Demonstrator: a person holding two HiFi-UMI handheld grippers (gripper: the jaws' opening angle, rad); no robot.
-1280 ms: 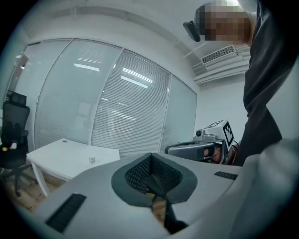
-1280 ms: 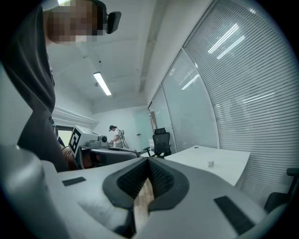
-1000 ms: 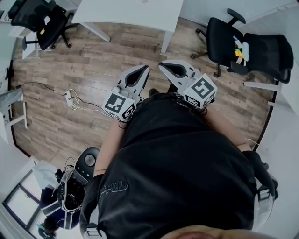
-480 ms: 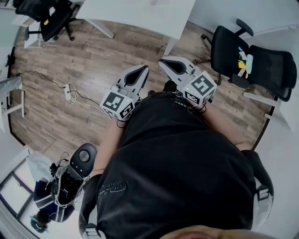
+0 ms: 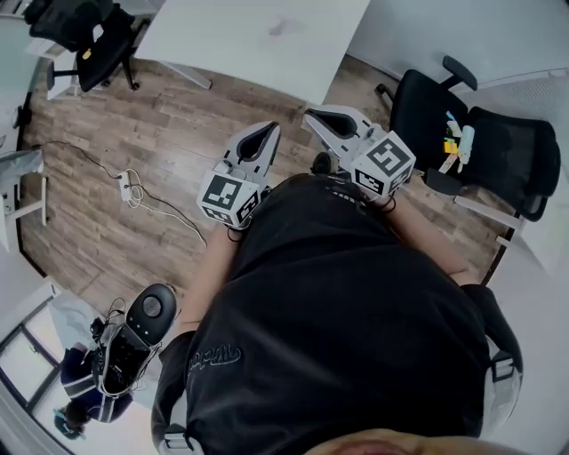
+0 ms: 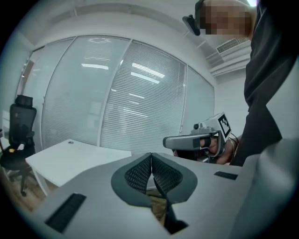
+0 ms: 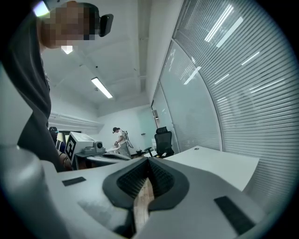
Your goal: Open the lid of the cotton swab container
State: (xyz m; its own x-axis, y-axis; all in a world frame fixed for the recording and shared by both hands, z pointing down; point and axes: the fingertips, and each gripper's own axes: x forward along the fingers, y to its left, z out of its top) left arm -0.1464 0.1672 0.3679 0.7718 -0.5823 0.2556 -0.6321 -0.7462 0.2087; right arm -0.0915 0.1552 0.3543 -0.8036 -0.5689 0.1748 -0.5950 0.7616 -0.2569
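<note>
No legible text or numbers

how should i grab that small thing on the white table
Its shape is too small to read. The thing sits alone on the table, nothing beside it, so probably come straight down from above and pinch its two sides.

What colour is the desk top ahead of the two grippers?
White. The desk top shows best in the head view.
</note>
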